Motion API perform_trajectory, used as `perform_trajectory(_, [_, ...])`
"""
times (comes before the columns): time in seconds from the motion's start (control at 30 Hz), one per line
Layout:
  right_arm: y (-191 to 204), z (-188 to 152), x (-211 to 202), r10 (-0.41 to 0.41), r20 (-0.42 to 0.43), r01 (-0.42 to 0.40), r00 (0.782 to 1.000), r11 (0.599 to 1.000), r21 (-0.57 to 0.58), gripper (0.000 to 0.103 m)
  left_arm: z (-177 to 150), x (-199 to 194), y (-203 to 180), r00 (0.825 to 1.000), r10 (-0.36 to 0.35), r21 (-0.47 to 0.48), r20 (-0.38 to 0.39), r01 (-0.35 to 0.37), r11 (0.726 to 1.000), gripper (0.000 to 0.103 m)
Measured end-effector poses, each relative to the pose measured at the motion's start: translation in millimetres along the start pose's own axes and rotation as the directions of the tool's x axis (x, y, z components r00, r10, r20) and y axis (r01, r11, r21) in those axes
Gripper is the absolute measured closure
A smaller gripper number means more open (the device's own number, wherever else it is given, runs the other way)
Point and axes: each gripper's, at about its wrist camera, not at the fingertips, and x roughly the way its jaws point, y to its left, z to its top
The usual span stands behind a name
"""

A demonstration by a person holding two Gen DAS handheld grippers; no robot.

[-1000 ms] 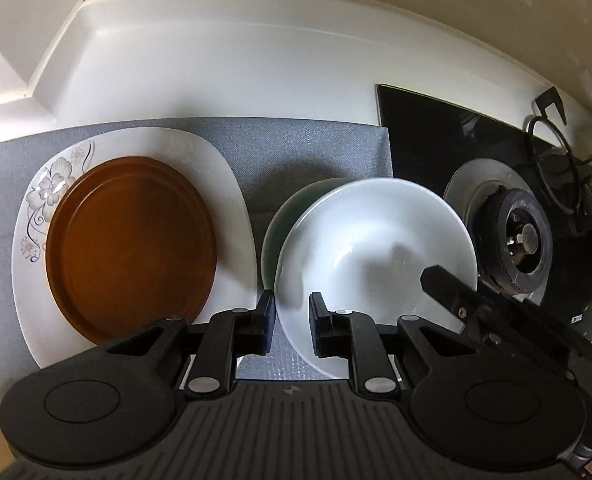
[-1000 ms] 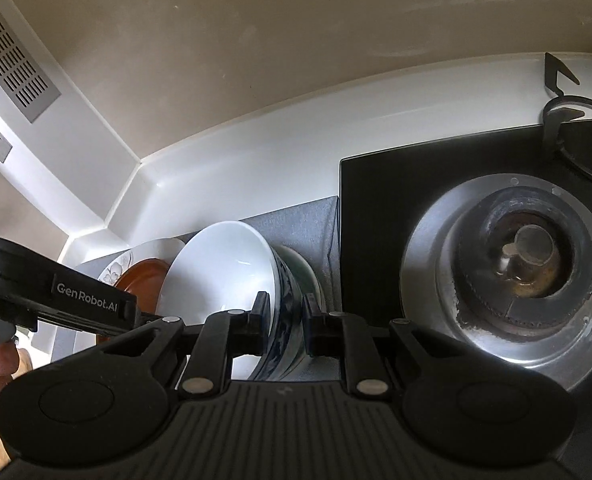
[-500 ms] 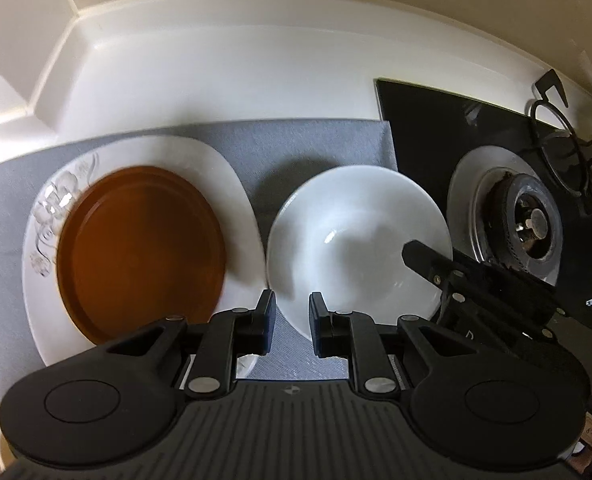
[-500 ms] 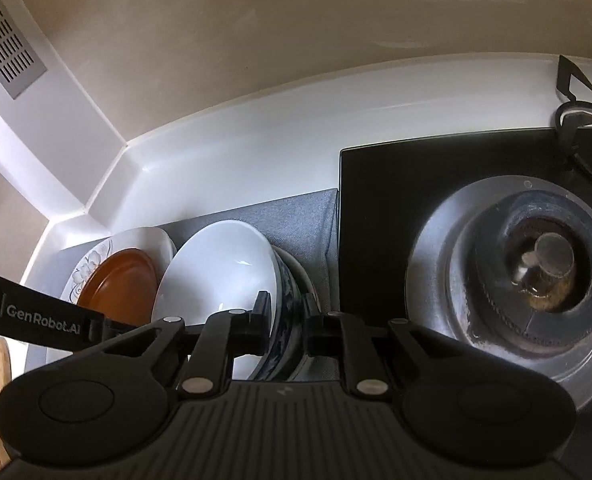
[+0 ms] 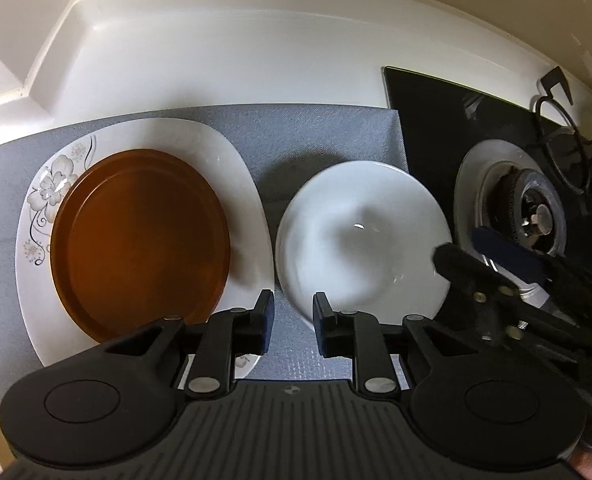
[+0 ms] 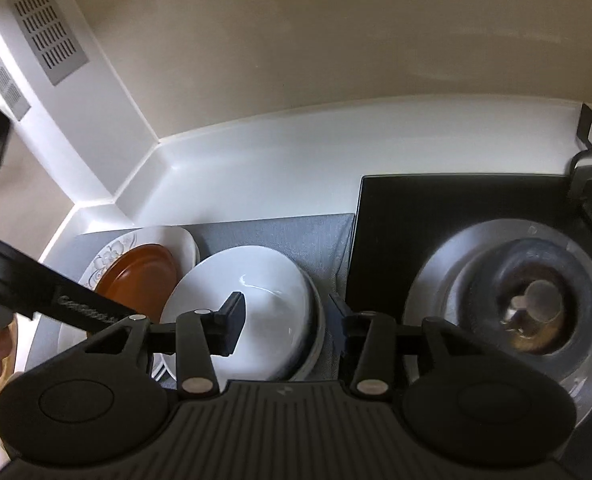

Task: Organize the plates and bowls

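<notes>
A white bowl point(image 5: 360, 236) sits on the grey mat point(image 5: 320, 136), stacked on another bowl whose rim shows in the right wrist view point(image 6: 316, 320). A brown plate point(image 5: 140, 240) lies on a white flowered plate point(image 5: 216, 152) to its left. My right gripper point(image 6: 286, 316) is open, its jaws on either side of the white bowl's point(image 6: 252, 300) right rim; it also shows in the left wrist view point(image 5: 464, 256). My left gripper point(image 5: 292, 320) is empty, jaws a narrow gap apart, above the mat between plates and bowl.
A black glass hob point(image 5: 436, 120) with a steel burner point(image 5: 532, 208) and pan support point(image 5: 564, 136) lies right of the mat. A white wall and ledge point(image 5: 236, 48) run behind. A vent grille point(image 6: 40, 20) is at upper left.
My right gripper has opened and let go of the white bowl, which now rests on the bowl below. My left gripper has drawn back and up a little.
</notes>
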Motion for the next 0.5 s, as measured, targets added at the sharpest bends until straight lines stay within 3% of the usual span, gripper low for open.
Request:
perform_trajectory(0.1, [-15.0, -3.8, 0.7, -0.019, -0.014, 0.020, 1.000, 0.998, 0.065, 0.054, 0.4, 3.6, 0.7, 1.000, -0.011, -0.010, -0.007, 0.011, 1.000, 0.079])
perform_trajectory(0.2, [-31.4, -13.2, 5.4, 0.035, -0.036, -0.027, 0.999, 0.982, 0.186, 0.053, 1.6, 9.3, 1.7, 1.000, -0.023, -0.016, -0.010, 0.023, 1.000, 0.079])
perform_trajectory(0.23, [-35.8, -16.5, 8.5, 0.055, -0.038, -0.045, 0.998, 0.973, 0.227, 0.052, 3.2, 13.0, 2.6, 0.999, -0.041, -0.022, -0.017, 0.041, 0.999, 0.079])
perform_trajectory(0.3, [-43.6, -22.5, 16.9, 0.096, -0.033, -0.081, 0.995, 0.944, 0.321, 0.050, 7.1, 19.0, 3.1, 0.998, -0.064, -0.031, -0.021, 0.063, 0.998, 0.069])
perform_trajectory(0.37, [-50.3, -26.7, 27.7, 0.147, -0.028, -0.122, 0.989, 0.901, 0.417, 0.050, 8.2, 21.0, 1.0, 0.998, -0.053, -0.031, -0.019, 0.053, 0.998, 0.069])
perform_trajectory(0.43, [-51.4, -29.6, 35.9, 0.176, -0.025, -0.146, 0.984, 0.878, 0.455, 0.048, 8.1, 20.9, -2.6, 0.999, -0.040, -0.012, -0.014, 0.040, 0.999, 0.069])
perform_trajectory(0.5, [-49.1, -30.6, 38.2, 0.160, -0.030, -0.130, 0.987, 0.884, 0.450, 0.051, 5.7, 19.3, -4.5, 1.000, -0.022, 0.011, -0.008, 0.022, 1.000, 0.074])
